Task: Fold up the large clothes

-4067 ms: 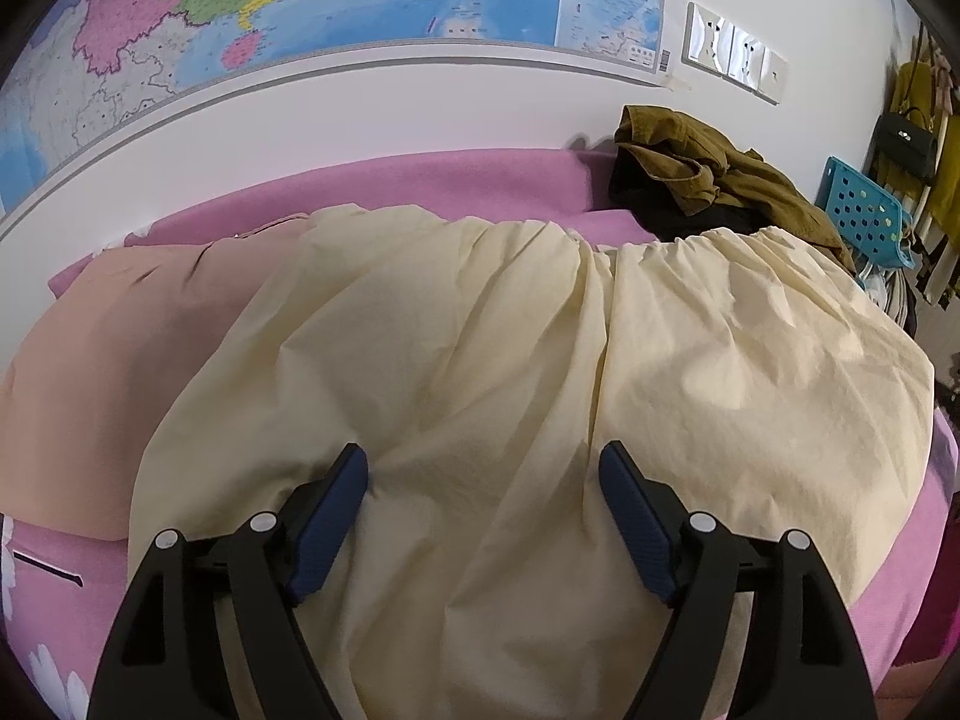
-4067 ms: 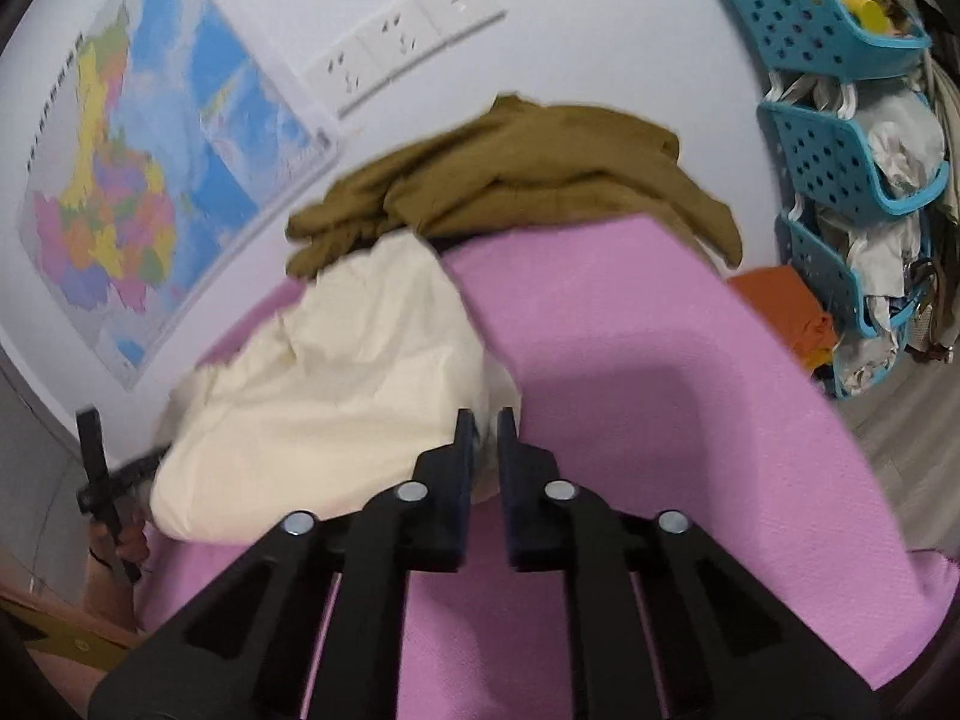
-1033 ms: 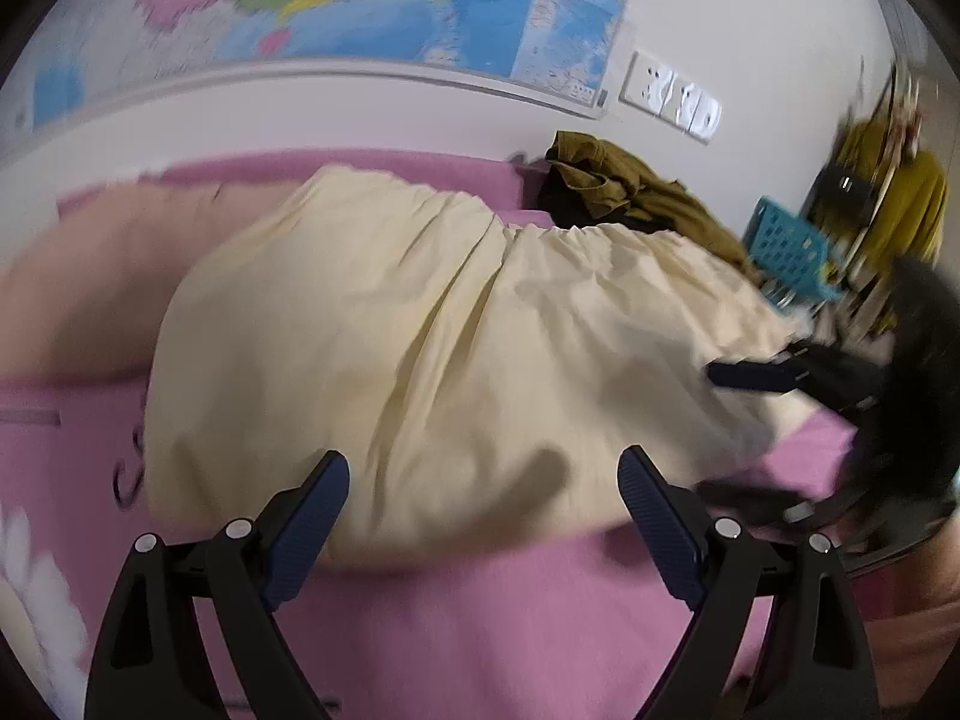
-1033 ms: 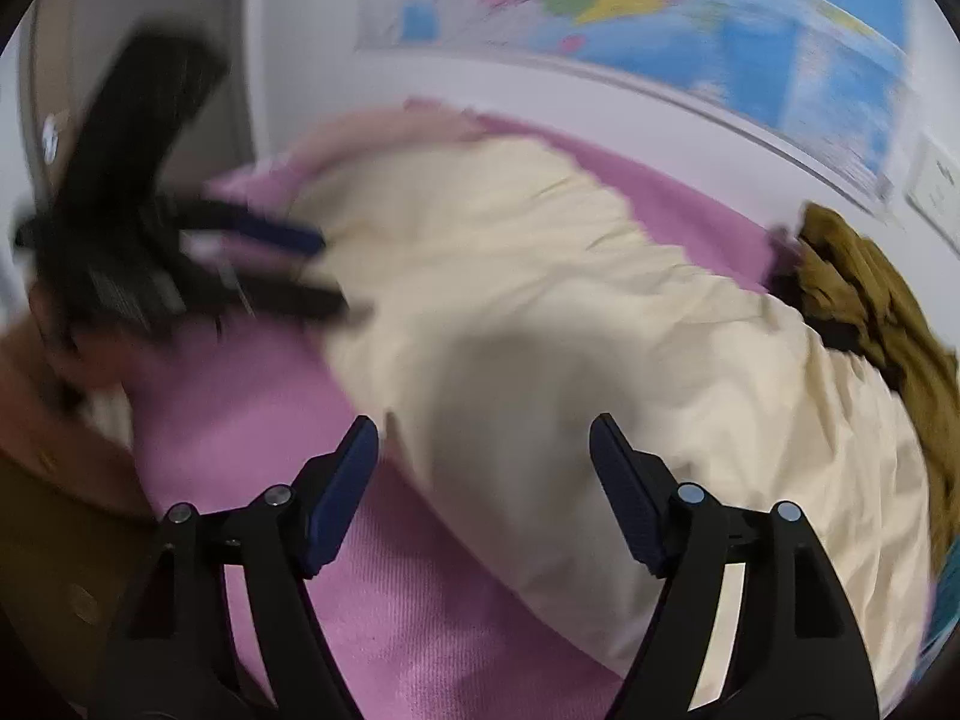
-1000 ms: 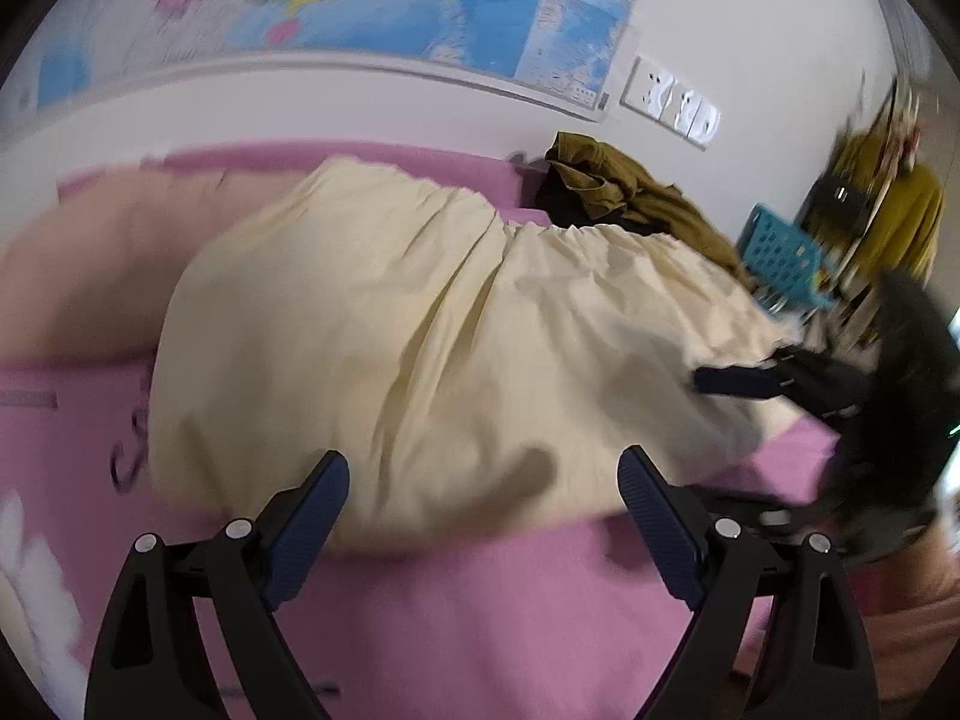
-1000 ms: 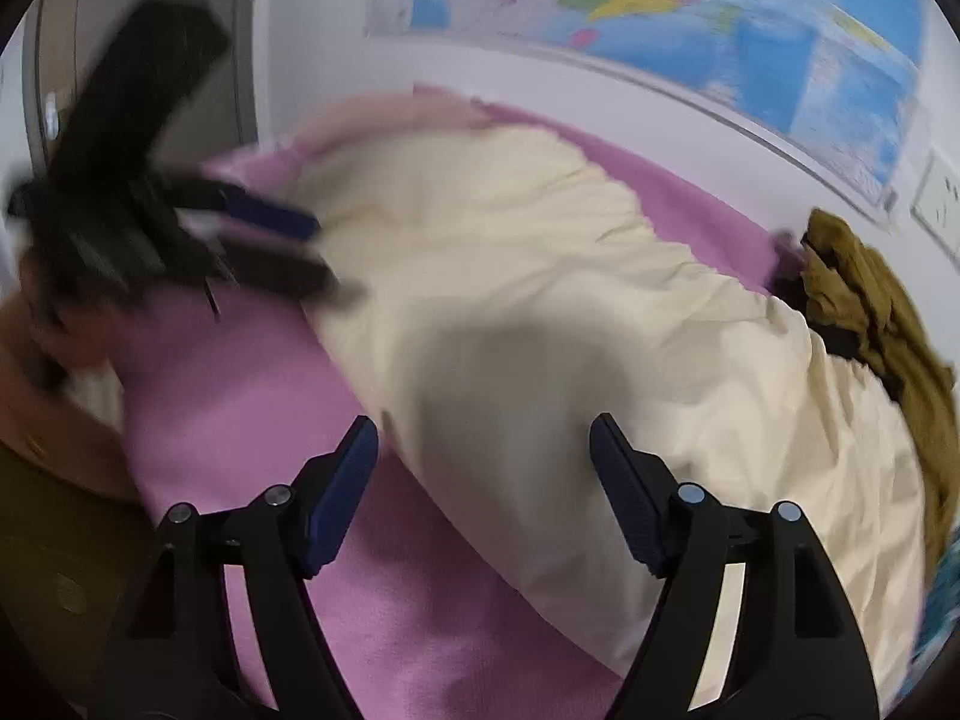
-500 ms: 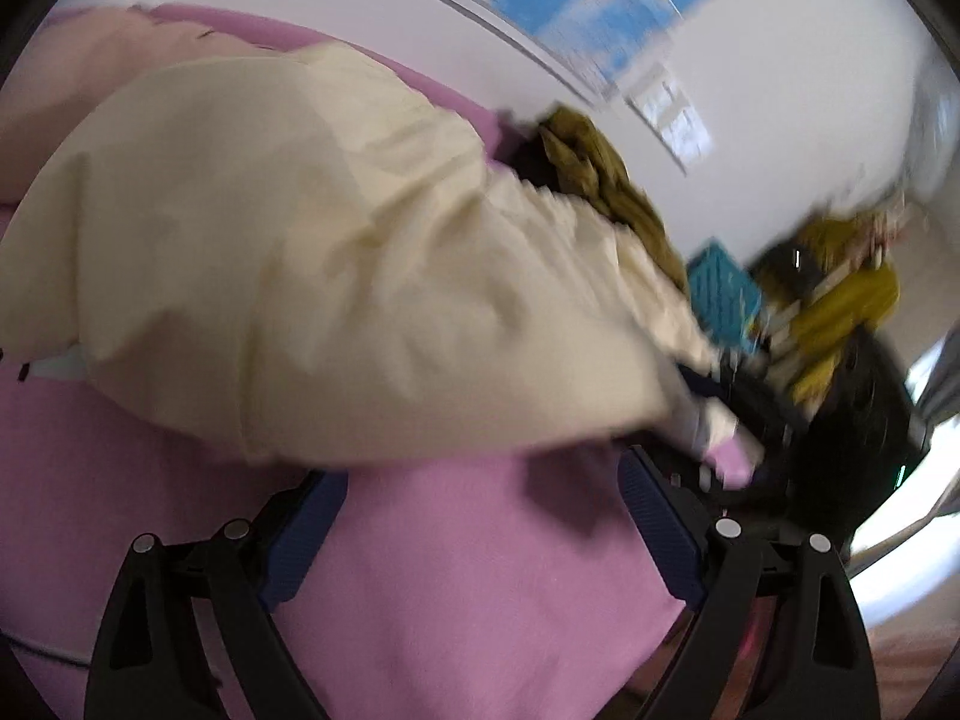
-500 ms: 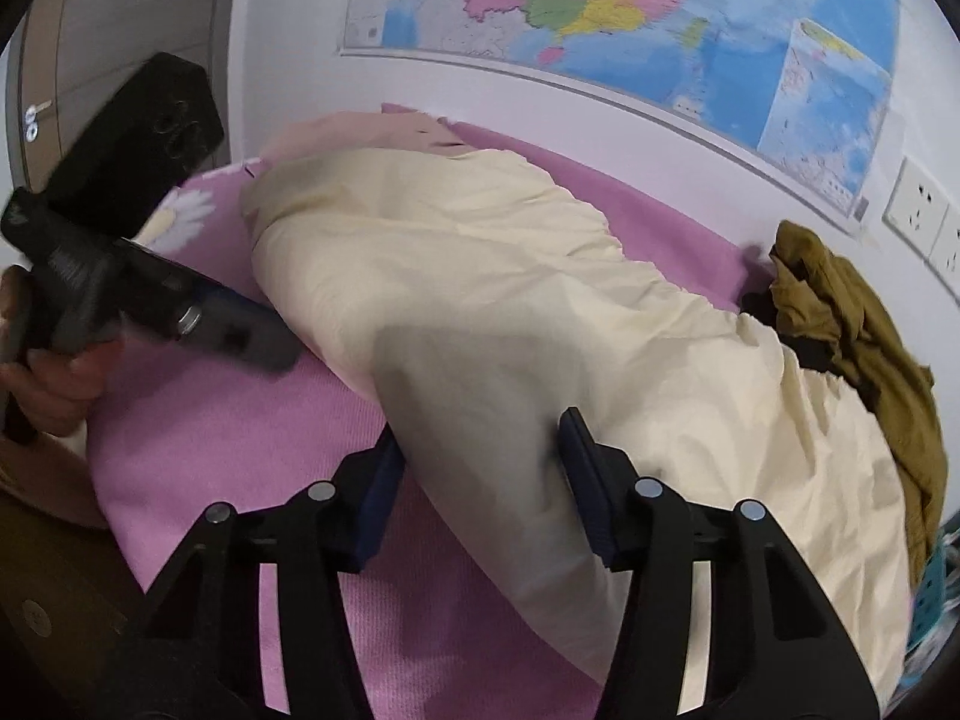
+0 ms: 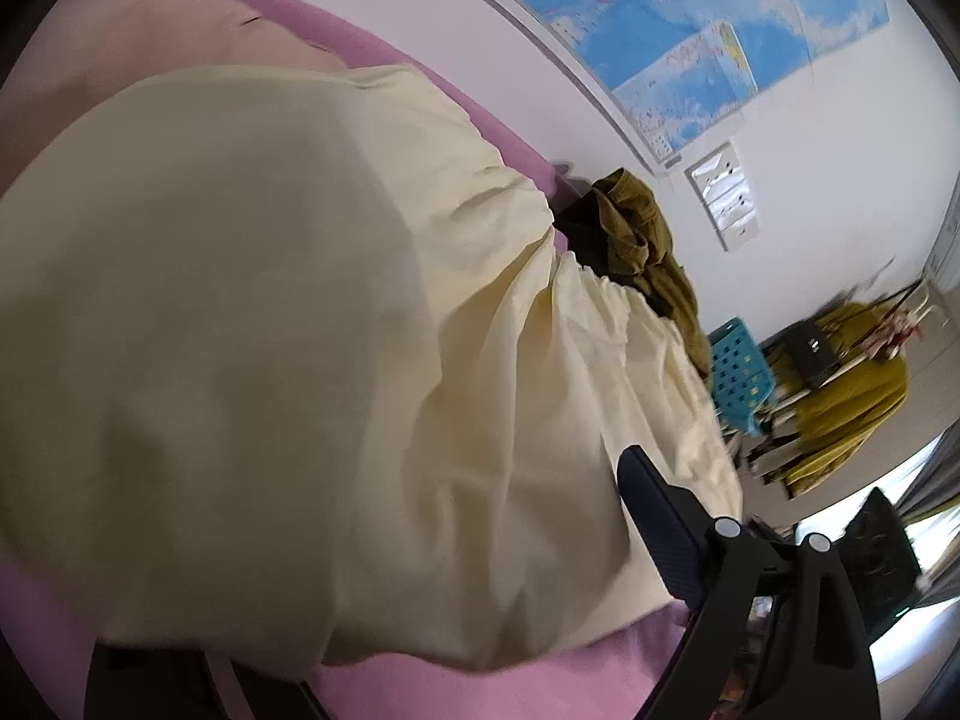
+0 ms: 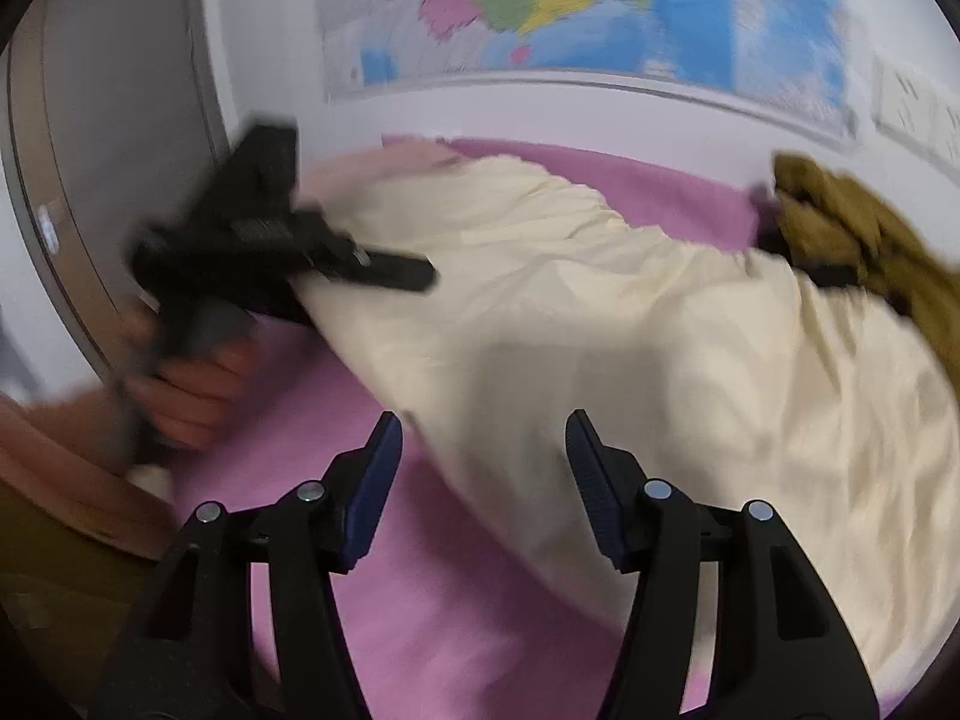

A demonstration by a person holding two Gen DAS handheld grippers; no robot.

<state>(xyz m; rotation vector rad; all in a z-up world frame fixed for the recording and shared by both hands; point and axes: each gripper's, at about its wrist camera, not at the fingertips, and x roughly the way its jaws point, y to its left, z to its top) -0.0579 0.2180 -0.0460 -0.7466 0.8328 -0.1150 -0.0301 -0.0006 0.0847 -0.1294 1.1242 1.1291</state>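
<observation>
A turquoise perforated plastic basket (image 9: 737, 373) stands beyond the bed's far end, contents unclear. The large pale-yellow cotton garment (image 10: 600, 324) lies across the pink bedspread (image 10: 468, 612), its near hem edged by bare pink toward six o'clock. The right gripper (image 10: 480, 468), jaws just reopened and wide, straddles that hem without pinching it. At nine o'clock the left gripper (image 10: 414, 273) meets the garment's corner; its grip cannot be told. An olive crumpled garment (image 9: 642, 240) sits at two o'clock below a wall map (image 10: 576, 6).
</observation>
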